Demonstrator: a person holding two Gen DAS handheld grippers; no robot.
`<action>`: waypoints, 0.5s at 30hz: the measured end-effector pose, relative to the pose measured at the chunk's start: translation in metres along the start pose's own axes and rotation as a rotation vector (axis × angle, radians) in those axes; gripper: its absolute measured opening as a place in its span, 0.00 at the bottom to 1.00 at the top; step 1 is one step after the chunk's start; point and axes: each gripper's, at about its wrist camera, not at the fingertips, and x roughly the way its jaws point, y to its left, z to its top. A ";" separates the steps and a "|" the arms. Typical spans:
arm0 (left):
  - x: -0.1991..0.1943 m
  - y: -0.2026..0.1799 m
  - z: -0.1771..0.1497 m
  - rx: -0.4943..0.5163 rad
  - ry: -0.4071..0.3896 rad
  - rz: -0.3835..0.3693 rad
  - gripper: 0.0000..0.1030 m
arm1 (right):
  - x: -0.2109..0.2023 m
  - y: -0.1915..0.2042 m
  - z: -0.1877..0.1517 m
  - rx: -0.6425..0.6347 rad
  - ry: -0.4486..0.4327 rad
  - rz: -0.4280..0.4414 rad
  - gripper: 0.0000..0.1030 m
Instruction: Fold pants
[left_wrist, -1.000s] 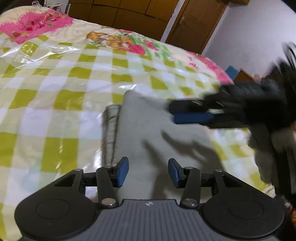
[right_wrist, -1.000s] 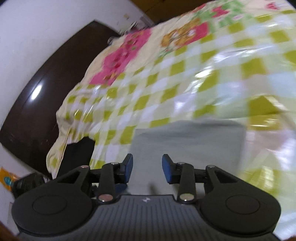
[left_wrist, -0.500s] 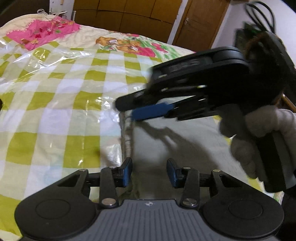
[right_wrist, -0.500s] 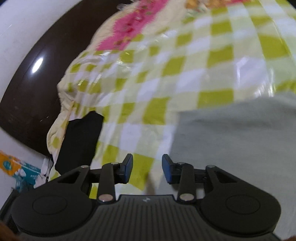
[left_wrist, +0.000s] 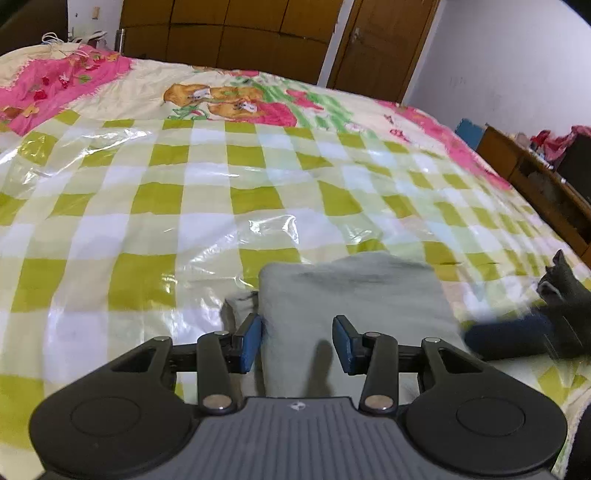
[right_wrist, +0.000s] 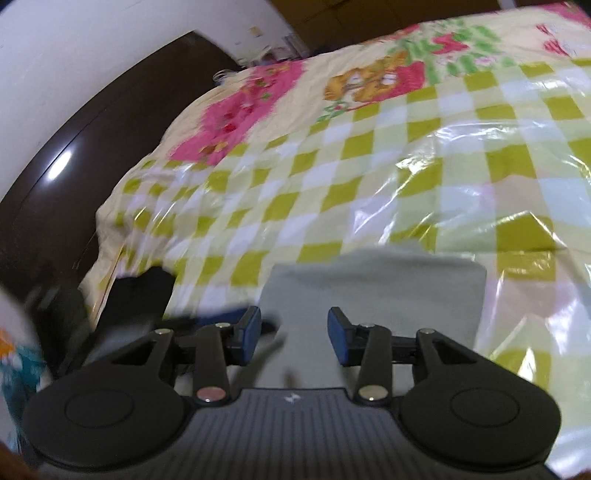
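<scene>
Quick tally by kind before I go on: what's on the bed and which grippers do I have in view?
Folded grey pants: 1
Checked plastic-covered bedspread: 1
Grippers, both open and empty: 2, the left gripper and the right gripper
Total: 4

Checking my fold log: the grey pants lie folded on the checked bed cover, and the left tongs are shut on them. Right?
Not quite. In the left wrist view the left tongs are open above the grey pants, gripping nothing. The pants do lie folded on the checked bed cover.
</scene>
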 end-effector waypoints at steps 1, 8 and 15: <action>0.004 0.001 0.002 -0.001 0.012 0.002 0.52 | -0.002 0.011 -0.009 -0.044 0.011 0.014 0.43; 0.017 -0.003 0.007 0.030 0.027 0.056 0.43 | 0.038 0.074 -0.057 -0.336 0.135 0.024 0.45; 0.005 0.000 0.013 0.026 -0.009 0.031 0.20 | 0.061 0.089 -0.078 -0.469 0.208 -0.059 0.38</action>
